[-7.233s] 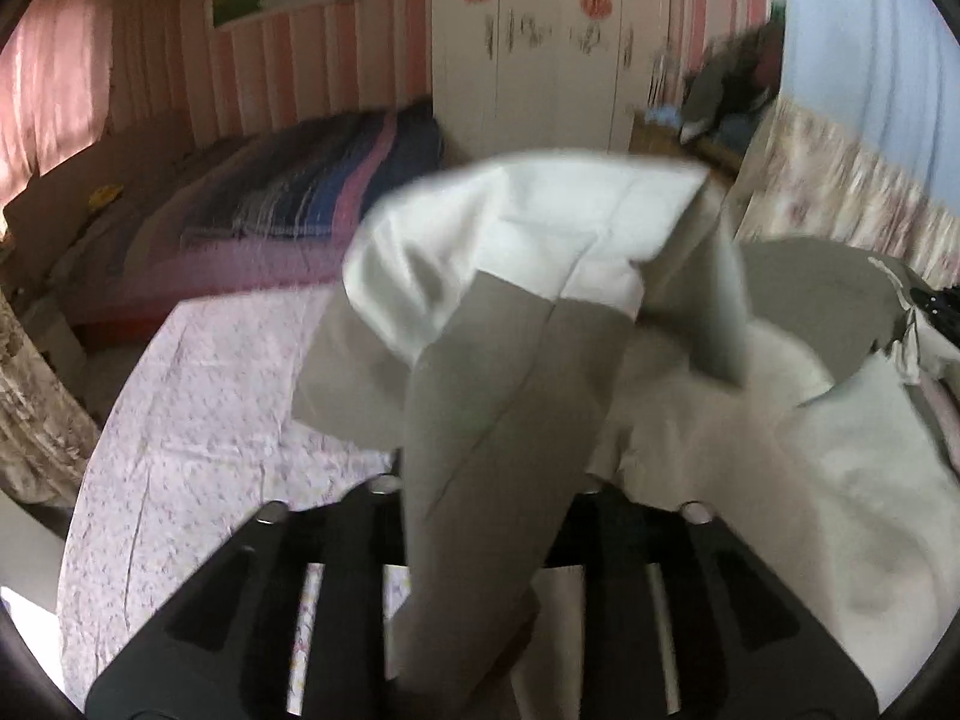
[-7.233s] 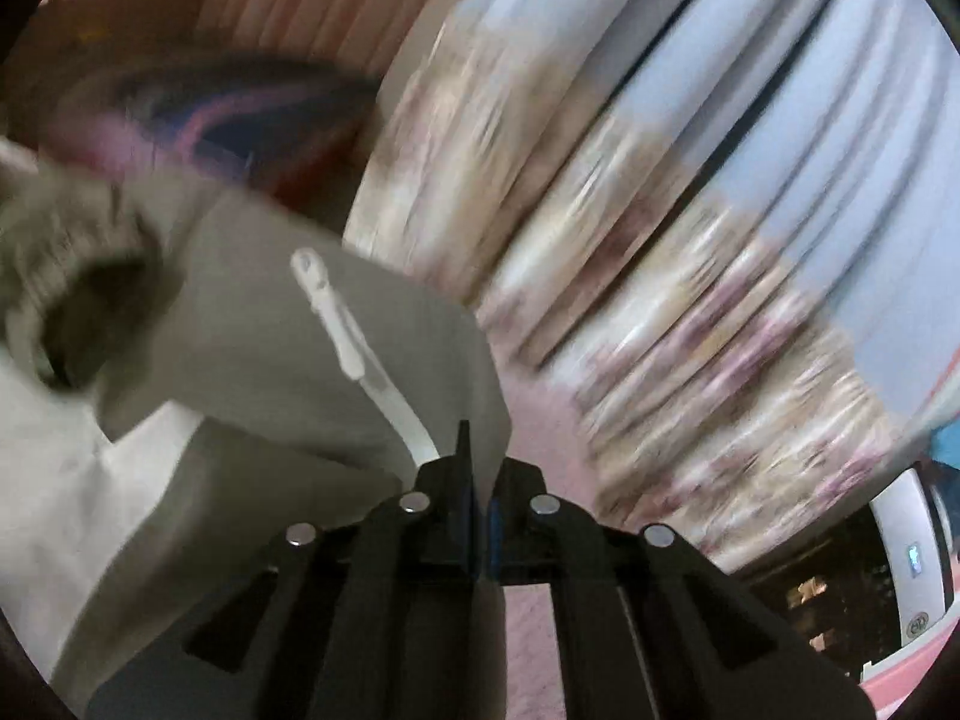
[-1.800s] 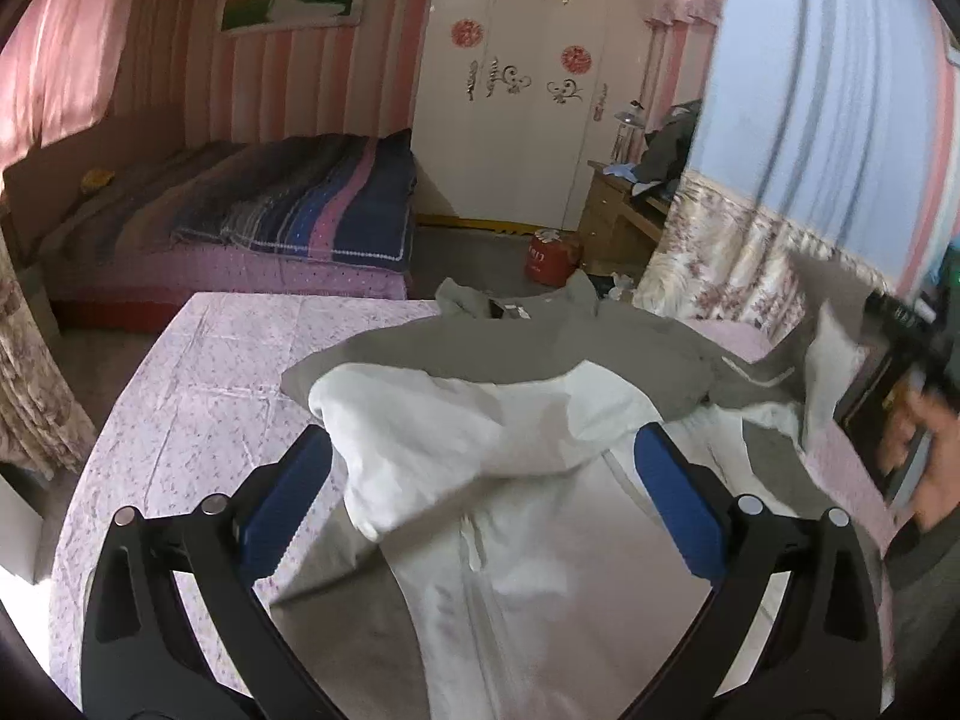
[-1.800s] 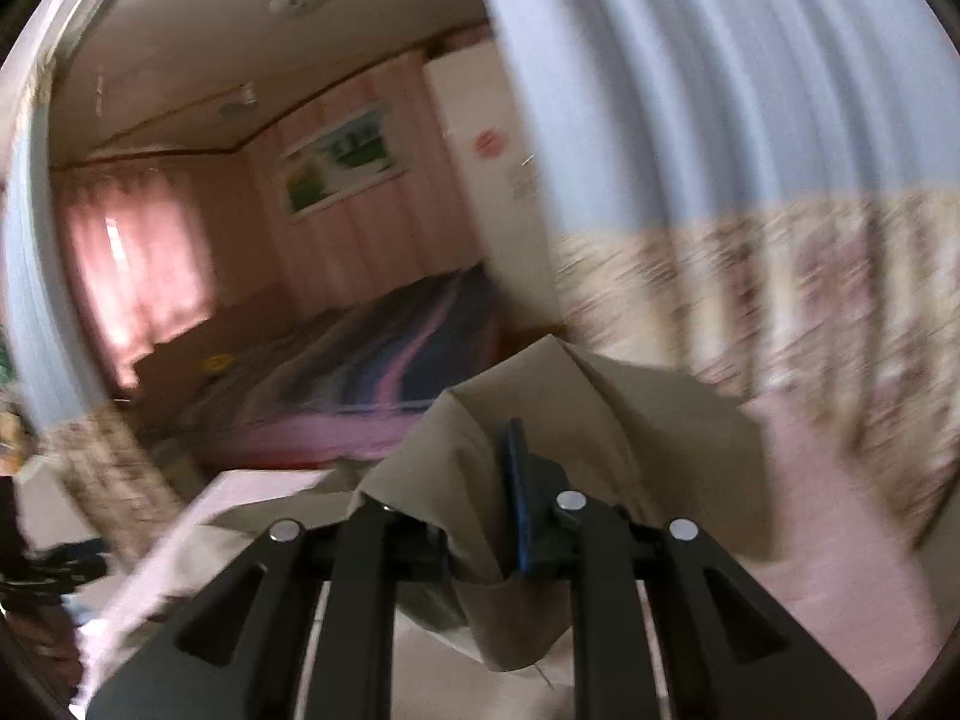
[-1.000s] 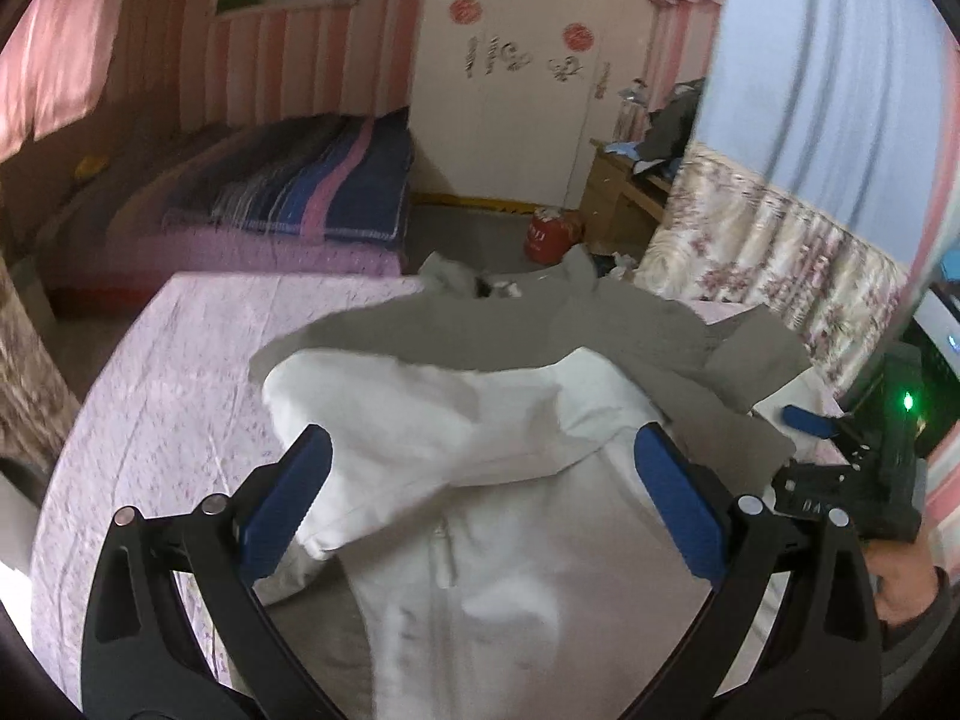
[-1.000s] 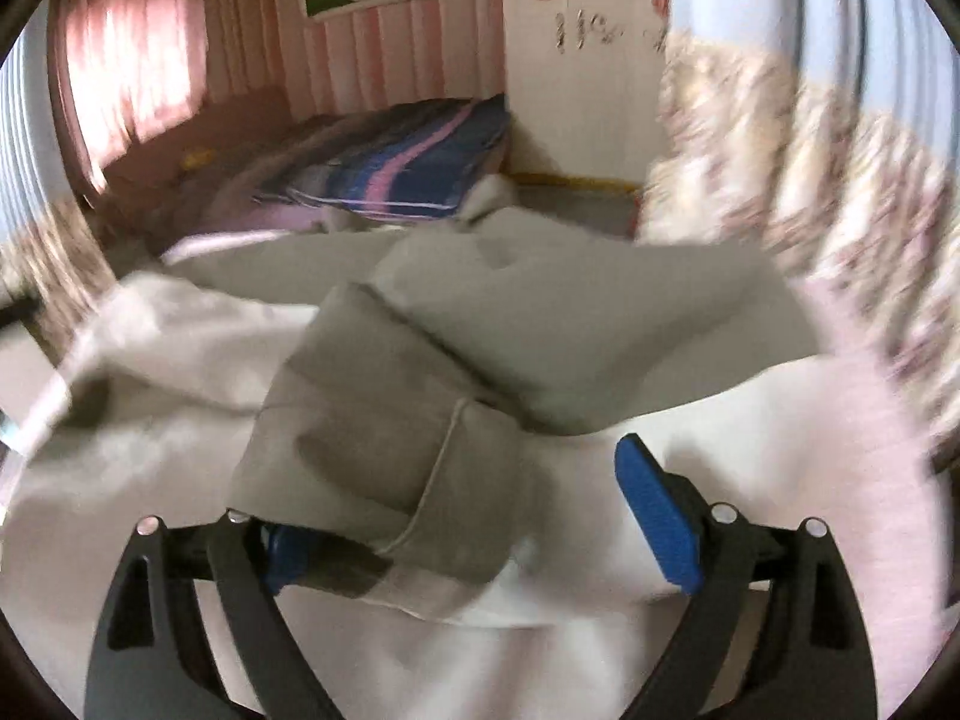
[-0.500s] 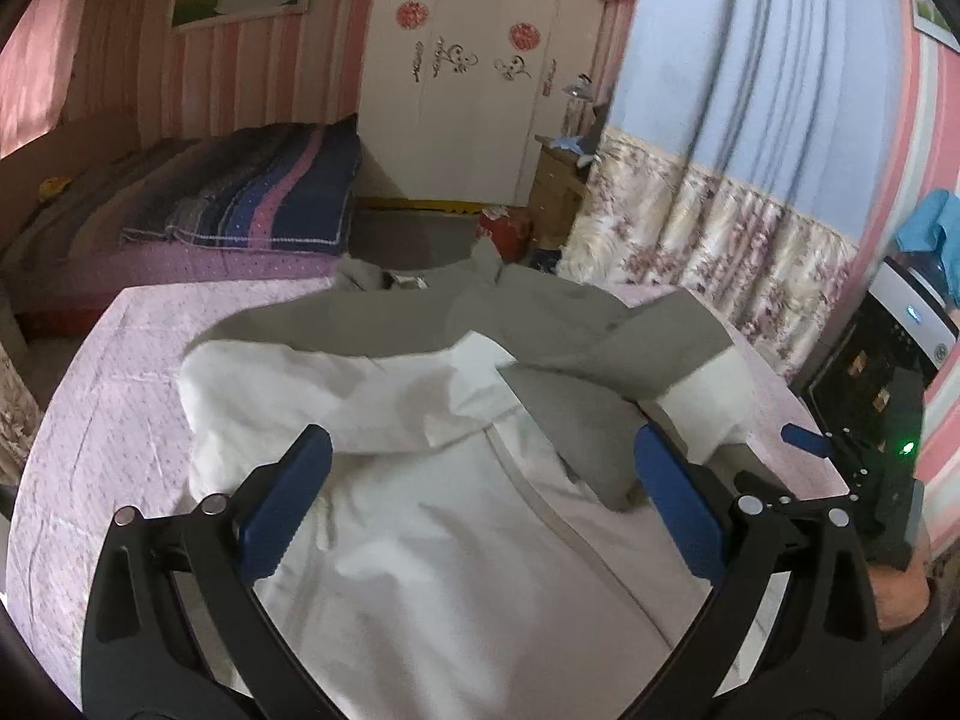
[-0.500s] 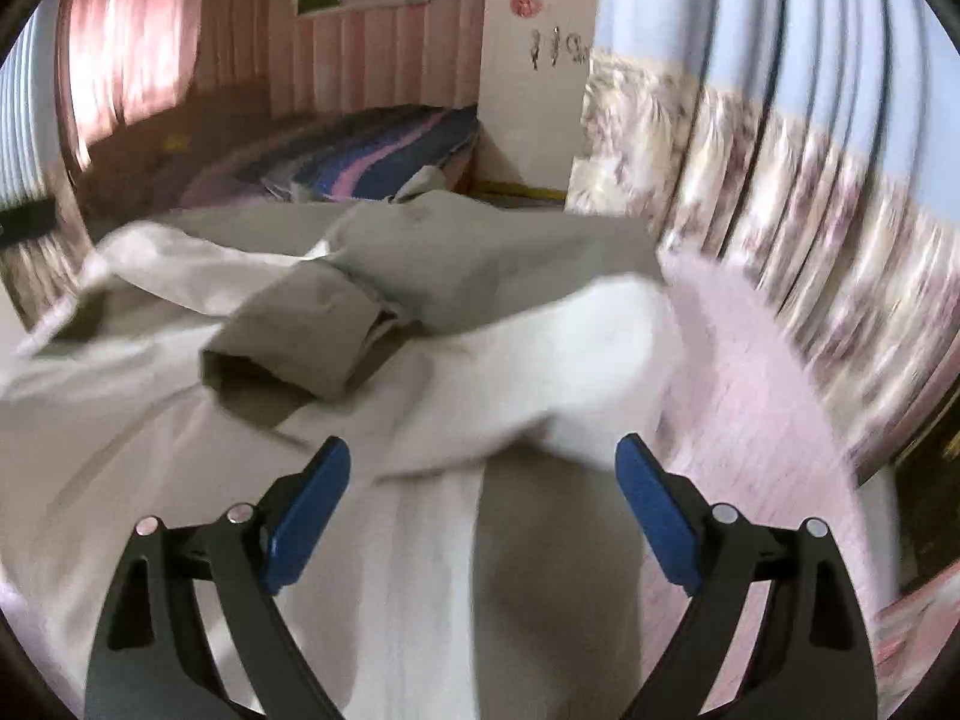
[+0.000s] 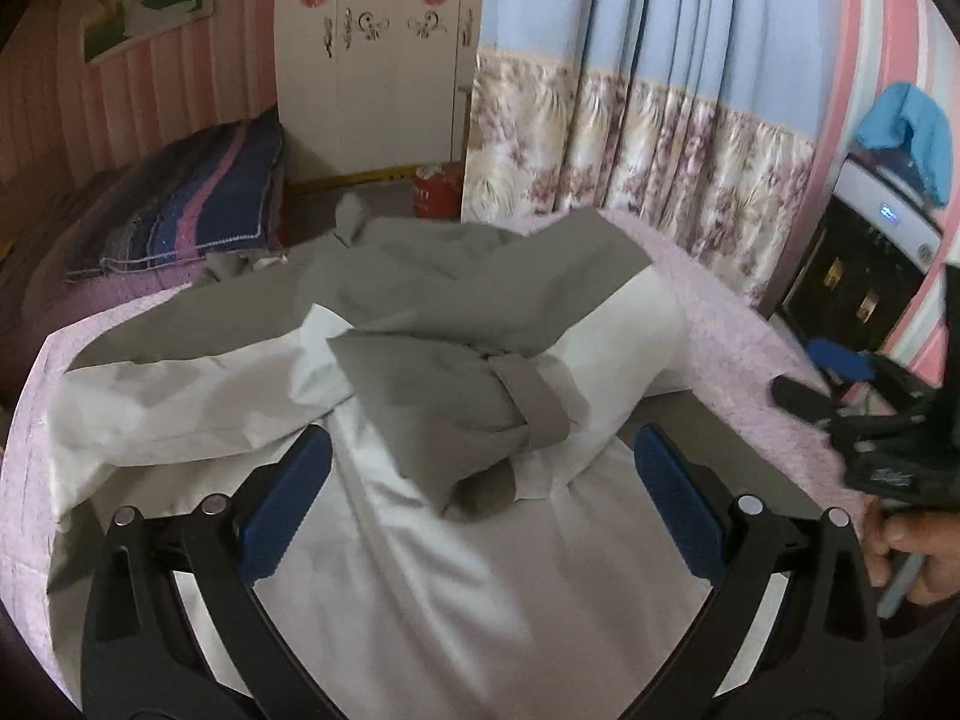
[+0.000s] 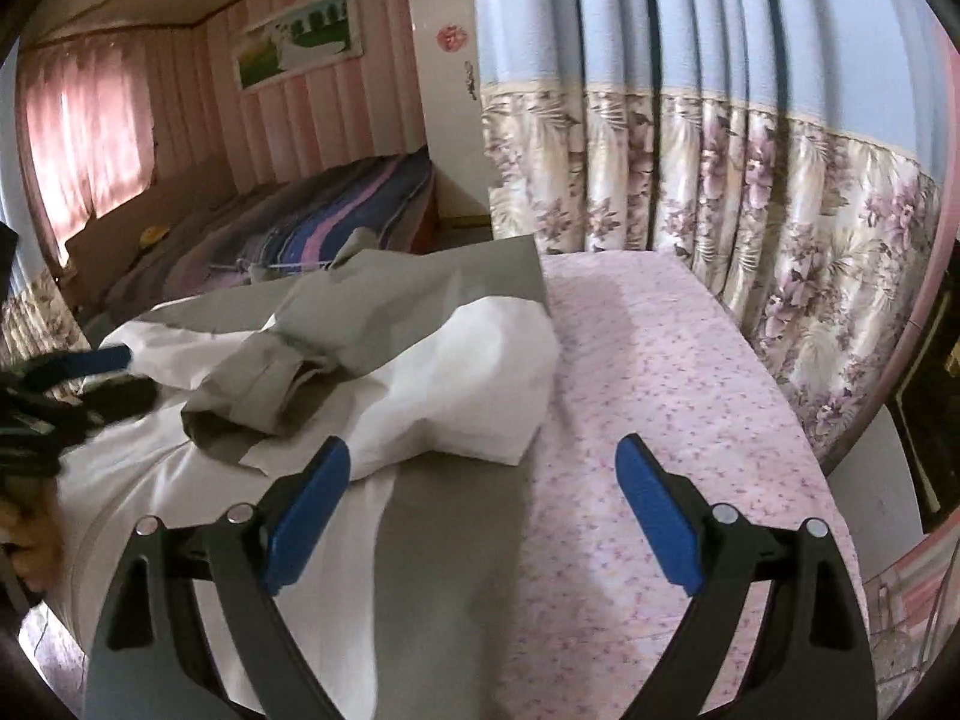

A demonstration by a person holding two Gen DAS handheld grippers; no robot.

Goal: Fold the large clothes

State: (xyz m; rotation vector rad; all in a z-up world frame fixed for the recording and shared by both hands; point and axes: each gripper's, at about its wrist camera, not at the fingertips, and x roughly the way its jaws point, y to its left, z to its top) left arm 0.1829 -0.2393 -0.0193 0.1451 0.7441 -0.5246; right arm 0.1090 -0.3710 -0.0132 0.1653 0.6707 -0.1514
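Left gripper (image 9: 480, 480) jaws released, empty, hovering over the jacket's (image 9: 420, 570) white lining, folded grey sleeve (image 9: 456, 408) just ahead. Right gripper (image 10: 483, 495) jaws also released; jacket edge under the left jaw, pink bedsheet (image 10: 660, 372) under the right. Earlier both clamped the fabric; since let go, sleeve now folded across.

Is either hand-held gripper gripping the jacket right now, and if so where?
Nothing is held: the left hand-held gripper and right hand-held gripper are open above the jacket.

Pink-striped walls (image 10: 312, 96), white wardrobe (image 9: 384, 60), floral-hemmed blue curtain (image 10: 720, 120), striped-quilt bed (image 9: 198, 210)
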